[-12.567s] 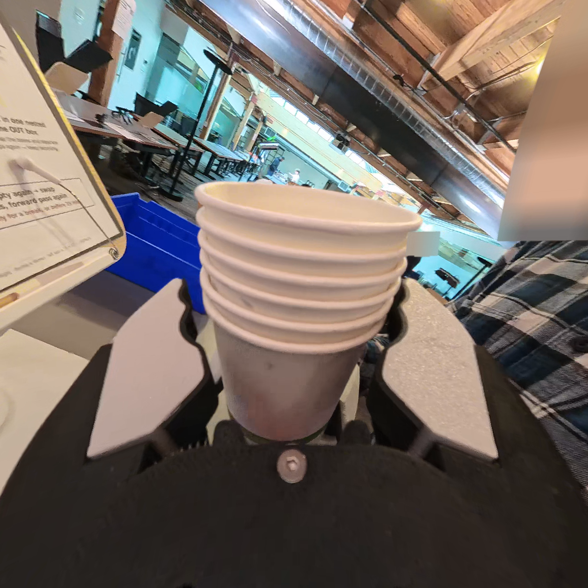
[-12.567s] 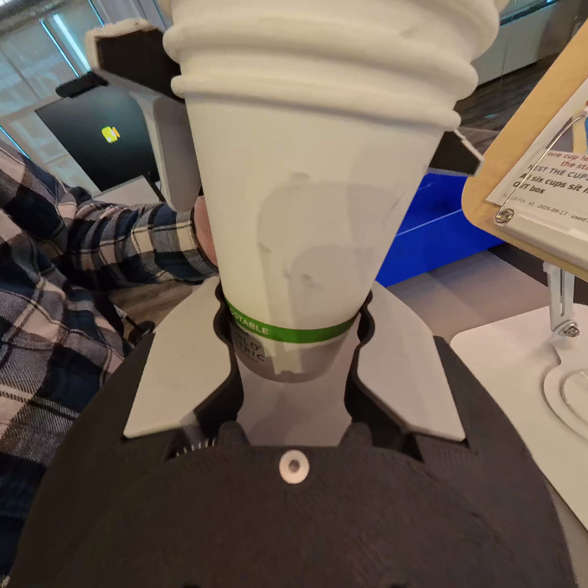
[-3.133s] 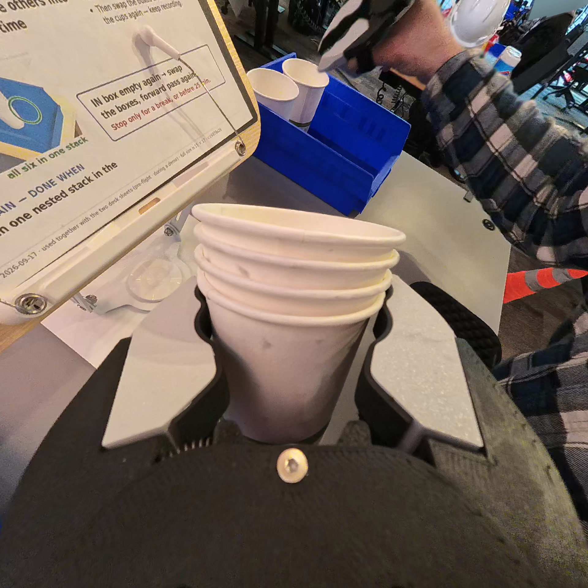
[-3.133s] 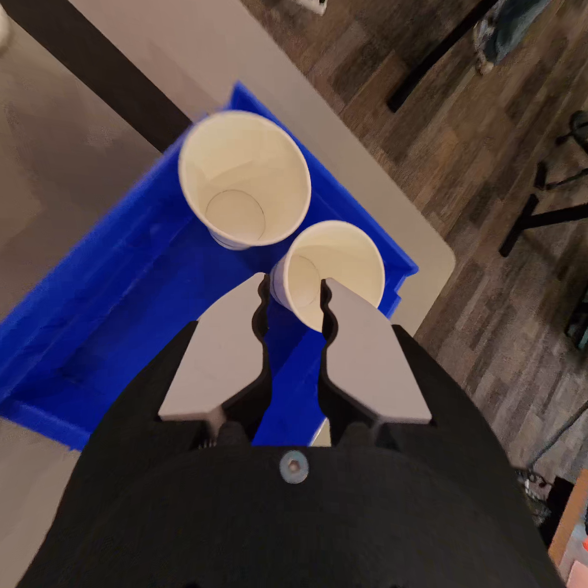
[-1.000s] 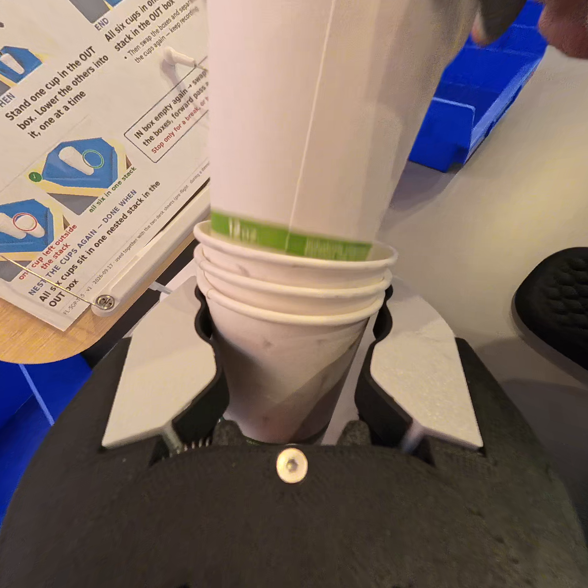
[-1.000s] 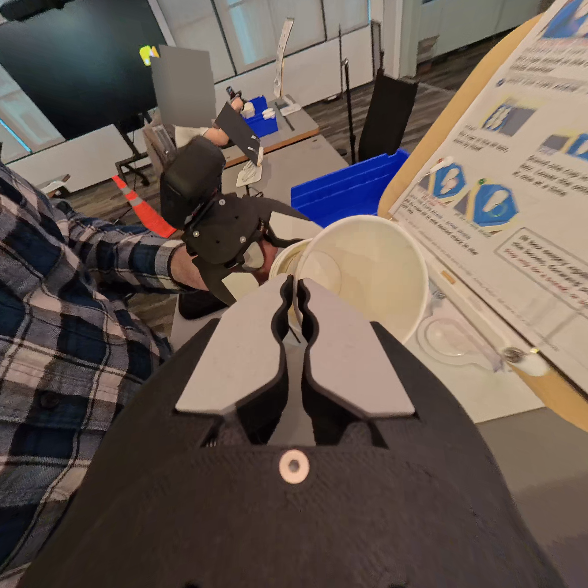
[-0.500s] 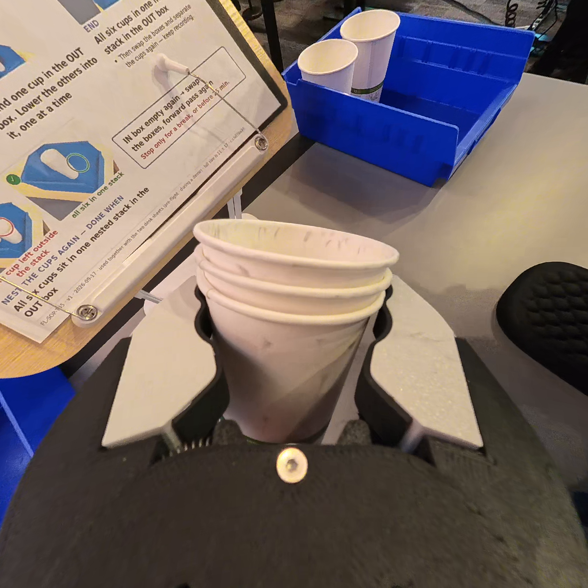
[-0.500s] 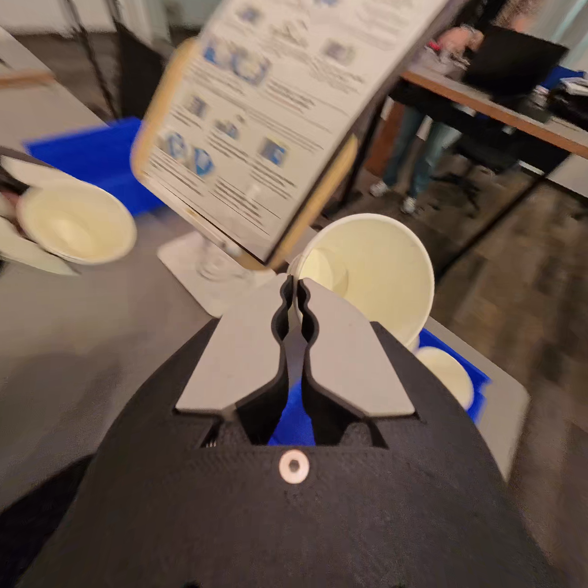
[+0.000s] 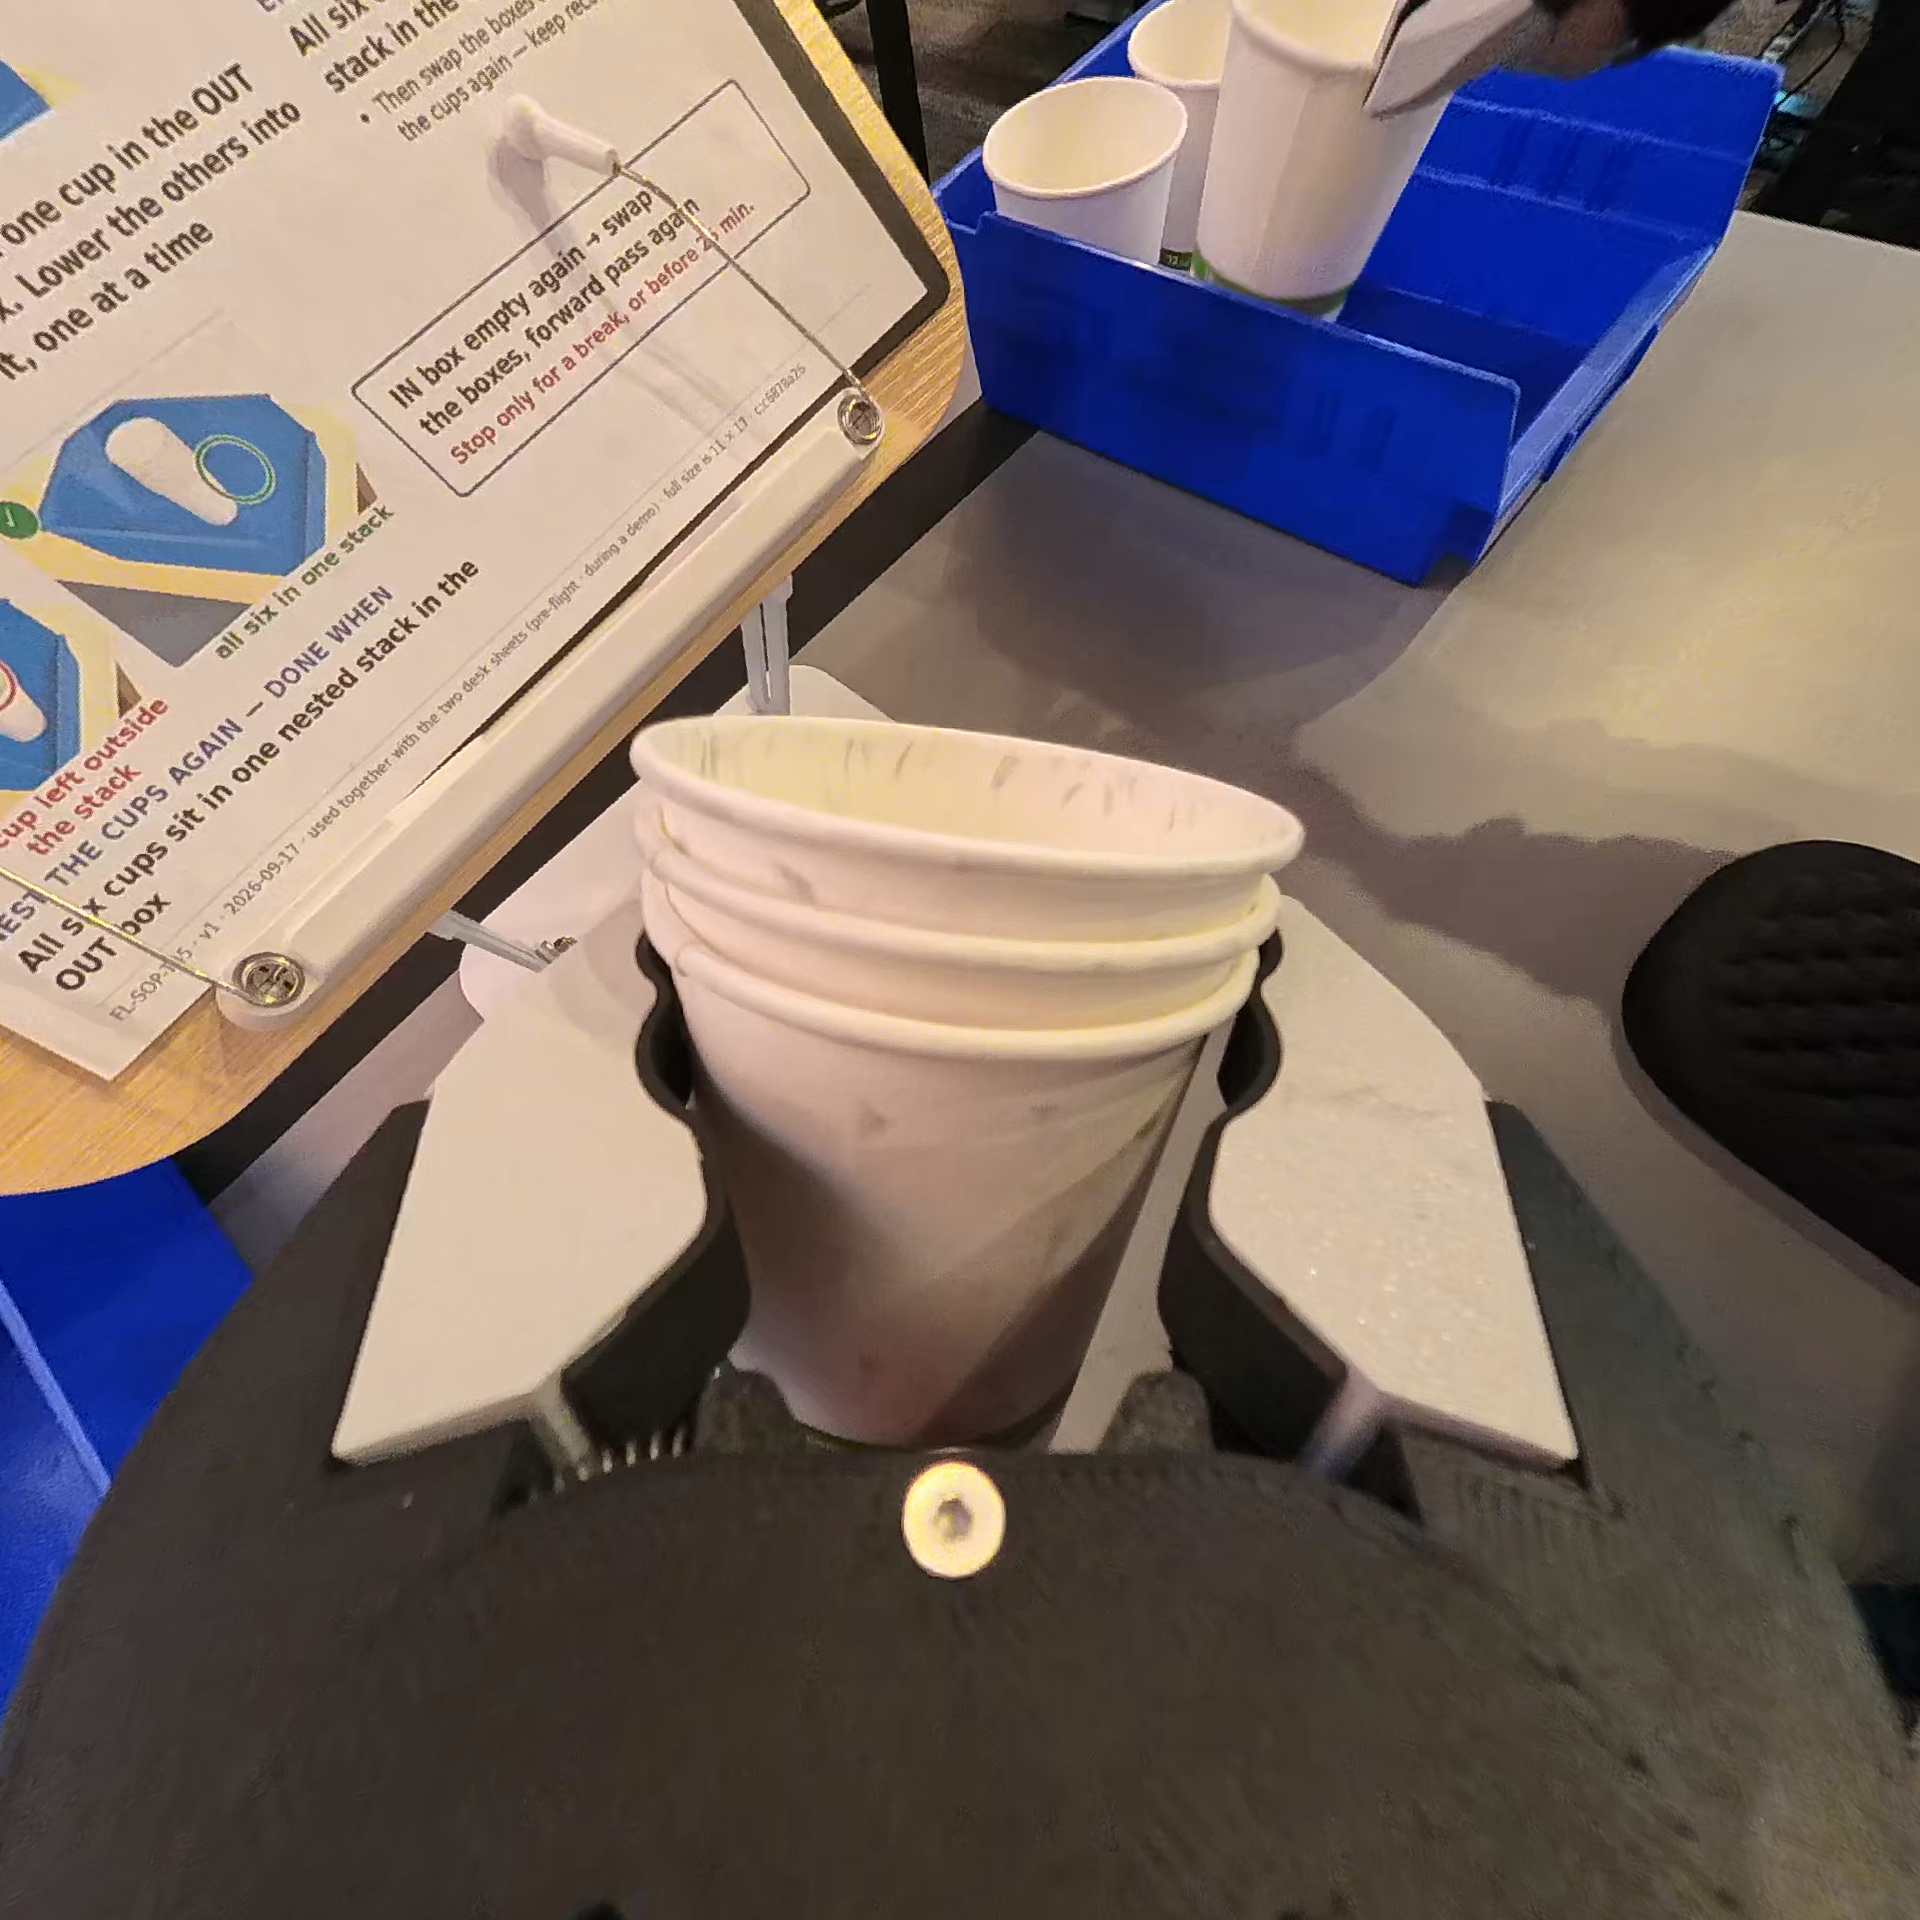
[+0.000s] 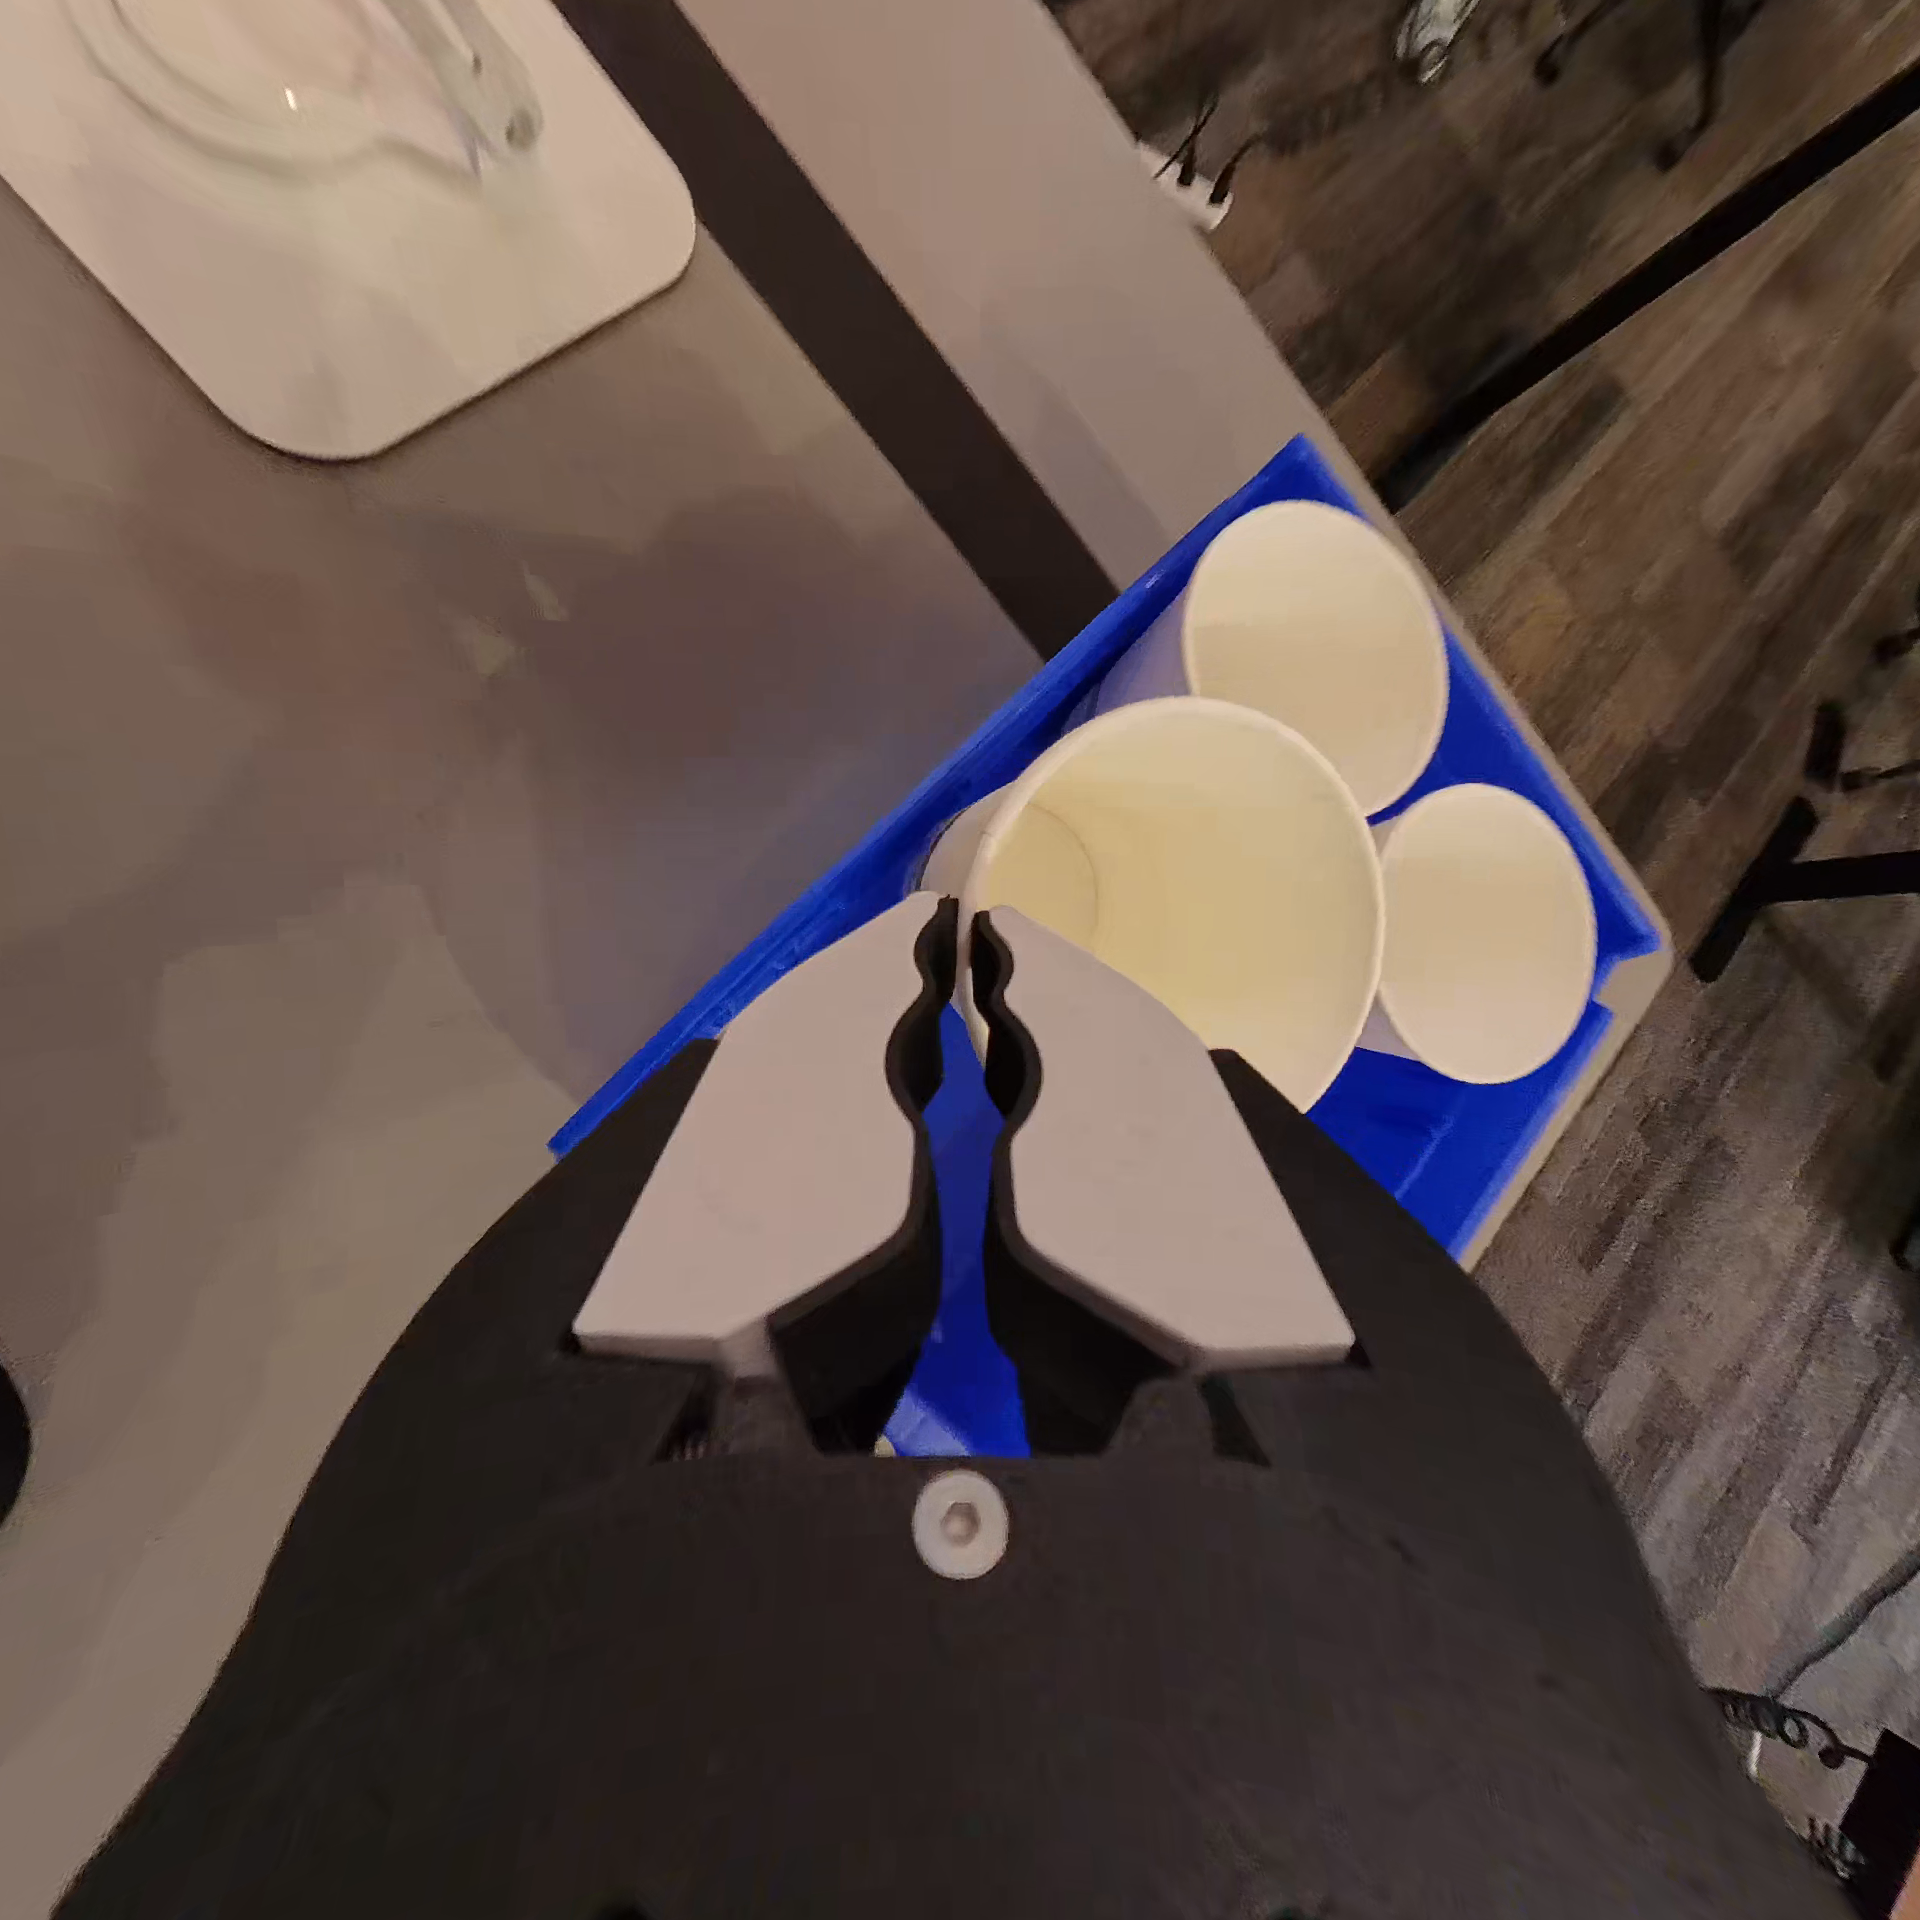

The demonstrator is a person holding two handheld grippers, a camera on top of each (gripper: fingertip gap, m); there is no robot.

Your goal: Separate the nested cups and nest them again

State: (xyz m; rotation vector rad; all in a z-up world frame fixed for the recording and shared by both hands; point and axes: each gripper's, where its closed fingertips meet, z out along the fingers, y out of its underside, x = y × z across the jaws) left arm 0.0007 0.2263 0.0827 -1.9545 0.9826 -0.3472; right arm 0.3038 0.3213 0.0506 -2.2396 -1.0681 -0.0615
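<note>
My left gripper [image 9: 956,1029] is spread wide around a nested stack of three white paper cups [image 9: 961,997]; both dark finger pads [image 9: 665,1049] press its tapered wall just under the lowest rolled rim. The stack stands upright in my grasp, its rims smooth and rounded, the inside of the top cup streaked with grey scuffs. Ahead of it the matte grey tabletop [image 9: 1195,665] lies open up to the blue plastic bin [image 9: 1247,416] at the far edge. On the left a slanted wooden board with a printed instruction sheet [image 9: 364,468] overhangs and crowds that side; a black mesh pad [image 9: 1787,1039] juts in on the right.

My right gripper [image 10: 961,920] points steeply down over that bin [image 10: 1403,1143], its fingers nearly together, pinching the thin wall of a single white paper cup [image 10: 1174,883] at the rim, one pad inside and one outside. The cup hangs tilted, its mouth towards me, above the bin's near corner. Two more white paper cups [image 10: 1486,935] stand in the bin just beyond it, close to its rim. The bin sits hard against the table's edge, with dark wood-plank floor [image 10: 1662,416] beyond. A white rounded stand base [image 10: 416,260] lies well clear at upper left.
</note>
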